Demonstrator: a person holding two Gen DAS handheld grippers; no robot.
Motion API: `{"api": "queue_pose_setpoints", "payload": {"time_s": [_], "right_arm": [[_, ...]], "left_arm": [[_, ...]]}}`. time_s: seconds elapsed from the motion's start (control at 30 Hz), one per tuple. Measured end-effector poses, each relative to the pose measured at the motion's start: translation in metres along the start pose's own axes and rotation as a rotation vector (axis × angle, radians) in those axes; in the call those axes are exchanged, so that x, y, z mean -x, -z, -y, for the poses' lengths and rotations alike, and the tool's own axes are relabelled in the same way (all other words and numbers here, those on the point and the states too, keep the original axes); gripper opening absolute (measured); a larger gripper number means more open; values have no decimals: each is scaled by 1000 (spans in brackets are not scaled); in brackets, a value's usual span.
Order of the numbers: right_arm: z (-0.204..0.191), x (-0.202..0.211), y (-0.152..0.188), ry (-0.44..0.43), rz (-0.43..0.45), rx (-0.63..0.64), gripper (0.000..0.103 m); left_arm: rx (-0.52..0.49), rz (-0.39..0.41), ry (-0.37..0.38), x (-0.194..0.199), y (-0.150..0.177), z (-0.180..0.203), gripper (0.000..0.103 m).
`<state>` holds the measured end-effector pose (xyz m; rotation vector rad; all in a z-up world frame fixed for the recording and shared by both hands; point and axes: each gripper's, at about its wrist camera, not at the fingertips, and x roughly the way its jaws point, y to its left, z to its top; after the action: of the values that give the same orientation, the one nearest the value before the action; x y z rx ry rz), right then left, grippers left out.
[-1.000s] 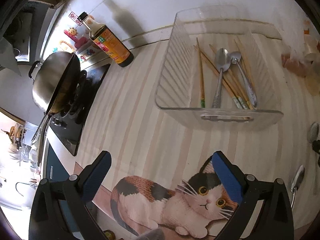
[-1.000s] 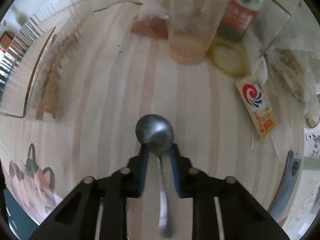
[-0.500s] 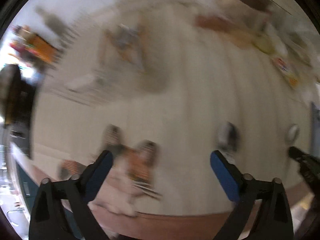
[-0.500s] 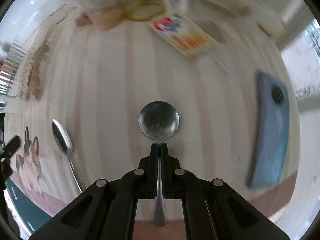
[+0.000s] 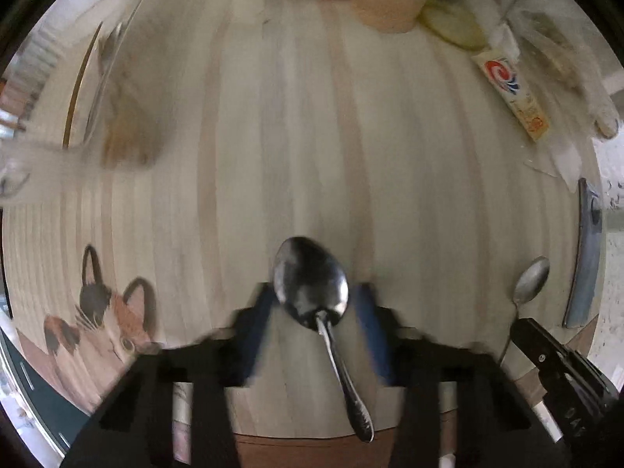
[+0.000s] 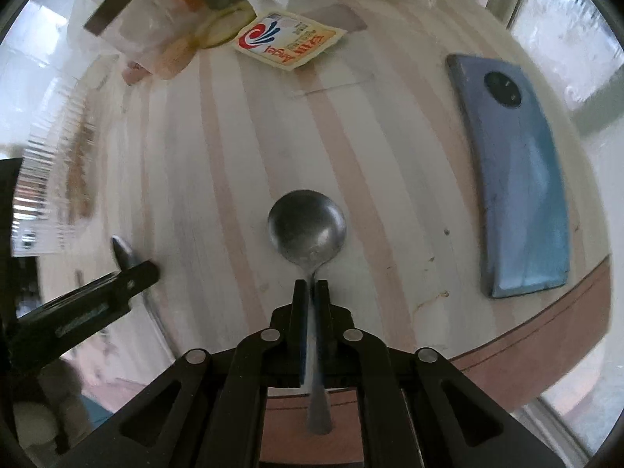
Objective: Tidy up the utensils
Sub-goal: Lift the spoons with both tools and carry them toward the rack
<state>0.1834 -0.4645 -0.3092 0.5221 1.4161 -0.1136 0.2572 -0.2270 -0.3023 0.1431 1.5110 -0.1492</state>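
Fingers of right gripper [image 6: 311, 284] pressed together on neck of round spoon [image 6: 307, 226], lower centre of right view; bowl just ahead of tips, handle running back between them toward bottom edge. Same gripper [image 5: 518, 321] seen at lower right of left view, round spoon [image 5: 531, 277] sticking up from its tip.

Fingers of left gripper [image 5: 315, 304] apart, blurred, lower centre of left view, flanking oval spoon [image 5: 310, 284]; contact with spoon not discernible. Oval spoon lying on countertop [image 5: 312, 136], bowl between the tips, handle slanting down and right to bottom edge. Same gripper [image 6: 130, 275] at left of right view, tip of oval spoon [image 6: 124, 251] showing above it.

Countertop pale, striped wood. Cat mat [image 5: 101, 323] at lower left of left view. Clear tray [image 5: 58, 148] at left edge, blurred, brownish contents inside not identifiable; tray [image 6: 50, 179] again at left of right view. Blue phone [image 6: 514, 171] face down at right of right view, near countertop edge. Yellow packet [image 6: 288, 41] with red-blue swirl at upper centre, beside clutter of bags and clear cup [image 6: 156, 31] at upper left. Packet [image 5: 511, 93] at upper right of left view.
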Motion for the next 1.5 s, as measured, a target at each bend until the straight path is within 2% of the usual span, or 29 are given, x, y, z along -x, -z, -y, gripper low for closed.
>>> {"api": "queue_pose_setpoints", "payload": {"time_s": [0.03,0.07,0.1,0.23,0.3,0.43,0.5,0.57,0.63,0.7,0.8,0.97,1.13,1.5], "right_arm": [[9,3,-1,-34,5,-29,19],[18,9,-7,-48,16,-46,29],[23,13,-6,-52,35,-59,32],[31,23,-10,-68,73,-48,39],[19,24,-14,-50,78,-23,43],[-24,17,-21,14,96,57,45],[-38,13,-21,42,105,102,54],[-49,12,-18,100,126,157,57],[-59,12,-16,169,133,193,56],[-69,9,-12,262,152,227,44],[-74,9,-9,286,170,237,44],[-77,11,-9,279,165,222,43],[-62,20,-8,248,161,185,43],[-50,60,-3,182,222,137,43]], "left_arm": [[-24,10,-21,0,-1,3,32],[-49,26,-43,1,-1,6,32],[-76,42,-64,1,0,8,32],[-136,65,-106,1,4,12,32],[-133,64,-107,-1,6,15,32],[-133,70,-121,-1,11,5,31],[-137,72,-128,0,18,2,32],[-134,75,-130,-1,21,-5,32],[-126,75,-123,-2,25,-12,32],[-116,74,-114,-2,27,-14,32],[-118,79,-118,-3,24,-13,32],[-157,88,-143,-2,23,-15,31],[-160,97,-129,4,27,-5,31],[-176,197,-98,57,31,1,31]]}}
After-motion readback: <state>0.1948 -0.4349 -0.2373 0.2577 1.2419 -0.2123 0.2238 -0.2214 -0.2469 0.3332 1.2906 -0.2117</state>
